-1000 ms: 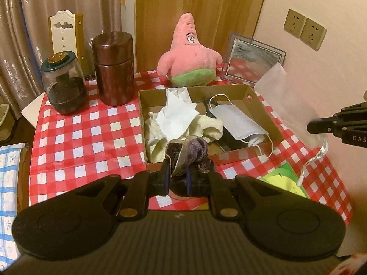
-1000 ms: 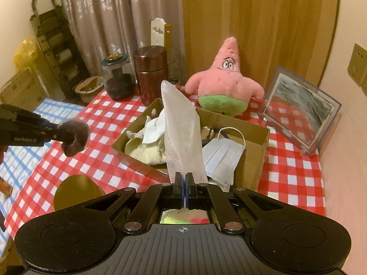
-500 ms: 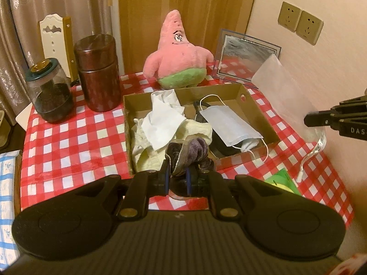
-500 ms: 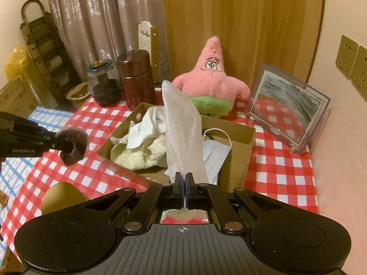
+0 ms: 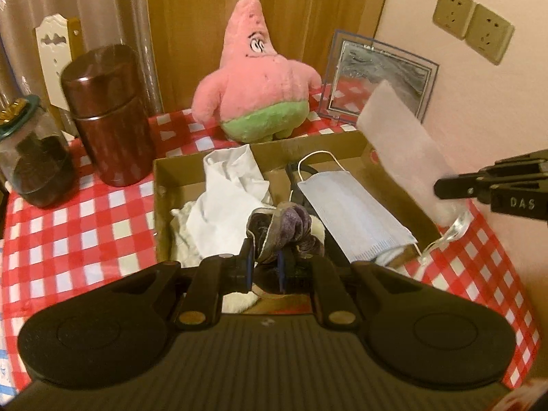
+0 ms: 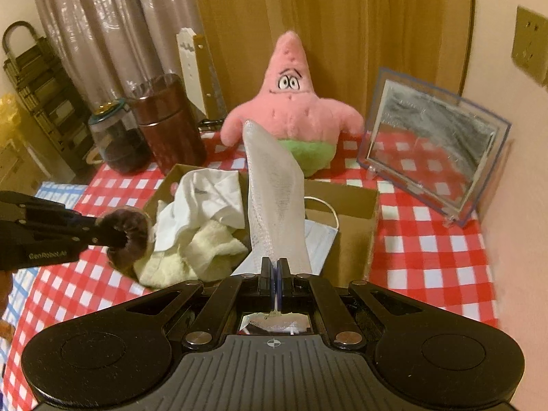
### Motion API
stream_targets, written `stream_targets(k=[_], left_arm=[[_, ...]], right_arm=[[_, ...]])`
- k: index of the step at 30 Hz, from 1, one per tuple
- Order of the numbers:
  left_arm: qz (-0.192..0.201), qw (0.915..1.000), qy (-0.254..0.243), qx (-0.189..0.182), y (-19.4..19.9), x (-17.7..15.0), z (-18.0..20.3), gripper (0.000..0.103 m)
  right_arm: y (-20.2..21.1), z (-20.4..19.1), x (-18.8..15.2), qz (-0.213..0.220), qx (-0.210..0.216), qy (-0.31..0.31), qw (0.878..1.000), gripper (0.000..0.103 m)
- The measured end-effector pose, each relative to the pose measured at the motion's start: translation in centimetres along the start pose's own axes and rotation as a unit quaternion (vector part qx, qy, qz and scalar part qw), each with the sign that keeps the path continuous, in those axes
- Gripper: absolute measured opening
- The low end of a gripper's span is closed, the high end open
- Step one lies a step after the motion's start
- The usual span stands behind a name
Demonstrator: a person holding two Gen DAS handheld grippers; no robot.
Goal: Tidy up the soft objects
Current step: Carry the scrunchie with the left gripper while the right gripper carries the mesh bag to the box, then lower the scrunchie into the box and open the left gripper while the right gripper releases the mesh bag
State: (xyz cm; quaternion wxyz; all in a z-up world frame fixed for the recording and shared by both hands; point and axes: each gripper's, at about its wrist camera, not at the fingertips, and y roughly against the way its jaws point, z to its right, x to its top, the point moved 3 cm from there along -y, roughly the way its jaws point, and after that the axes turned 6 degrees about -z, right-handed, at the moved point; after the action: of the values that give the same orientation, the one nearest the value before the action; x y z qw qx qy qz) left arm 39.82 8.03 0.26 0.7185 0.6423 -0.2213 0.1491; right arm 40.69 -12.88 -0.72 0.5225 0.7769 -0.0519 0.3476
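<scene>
A shallow cardboard box (image 5: 164, 185) (image 6: 352, 226) on the red checked tablecloth holds a white cloth (image 5: 226, 205) (image 6: 202, 202), a pale yellow towel (image 6: 205, 250) and a blue face mask (image 5: 352, 215). My left gripper (image 5: 265, 263) is shut on a purple-grey furry scrunchie (image 5: 291, 226) (image 6: 126, 236) above the box's front part. My right gripper (image 6: 275, 274) is shut on a white gauze strip (image 6: 277, 198) (image 5: 404, 140) that stands up over the box's right side. In the left wrist view my right gripper's fingers (image 5: 479, 185) come in from the right.
A pink starfish plush (image 5: 257, 78) (image 6: 294, 106) stands behind the box. A brown canister (image 5: 106, 116) and a glass jar (image 5: 34, 161) stand at the back left. A framed mirror (image 6: 435, 144) leans at the right by the wall with sockets (image 5: 472, 24).
Both grippers have come forward and lower toward the box, each keeping its hold. The box and plush now look larger and closer in both views.
</scene>
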Motion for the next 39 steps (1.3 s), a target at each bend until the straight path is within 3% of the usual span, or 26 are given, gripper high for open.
stream_targets(k=[9,15,21,28,33,34,36,37,38,39], left_arm=[[-0.022,0.9997,-0.013,0.003,-5.3,1.2,0.1,0.012],[-0.04,0.999,-0.02,0.003,-7.6,0.9,0.1,0.012],[-0.047,0.9986,-0.022,0.004,-8.5,0.7,-0.1,0.014],[-0.044,0.9986,-0.026,0.012,-7.7,0.7,-0.1,0.037],[-0.038,0.9986,-0.034,0.012,-6.8,0.3,0.1,0.047],[-0.036,0.9986,-0.037,0.013,-6.5,0.2,0.1,0.052],[-0.033,0.9986,-0.039,0.014,-6.1,0.1,0.2,0.059],[-0.03,0.9986,-0.04,0.015,-5.9,0.0,0.2,0.063],[-0.029,0.9986,-0.041,0.017,-5.7,0.0,0.2,0.064],[-0.029,0.9985,-0.043,0.018,-5.5,0.0,0.2,0.064]], right_arm=[[-5.4,0.9,1.1,0.004,-0.017,-0.025,1.0,0.001],[-9.3,0.9,0.2,-0.062,-0.011,-0.018,0.998,0.001],[-10.6,0.9,-0.5,-0.074,-0.006,-0.014,0.997,0.001],[-11.0,0.4,-0.7,-0.08,0.017,-0.016,0.997,0.002],[-10.7,0.0,-0.7,-0.067,0.023,-0.015,0.997,0.002],[-10.6,0.0,-0.7,-0.065,0.023,-0.015,0.998,0.007],[-10.1,0.0,-0.5,-0.059,0.022,-0.015,0.998,0.031],[-9.9,0.0,-0.5,-0.055,0.023,-0.017,0.998,0.054],[-9.5,-0.1,-0.4,-0.048,0.023,-0.019,0.998,0.061],[-9.1,-0.1,-0.3,-0.04,0.022,-0.021,0.999,0.061]])
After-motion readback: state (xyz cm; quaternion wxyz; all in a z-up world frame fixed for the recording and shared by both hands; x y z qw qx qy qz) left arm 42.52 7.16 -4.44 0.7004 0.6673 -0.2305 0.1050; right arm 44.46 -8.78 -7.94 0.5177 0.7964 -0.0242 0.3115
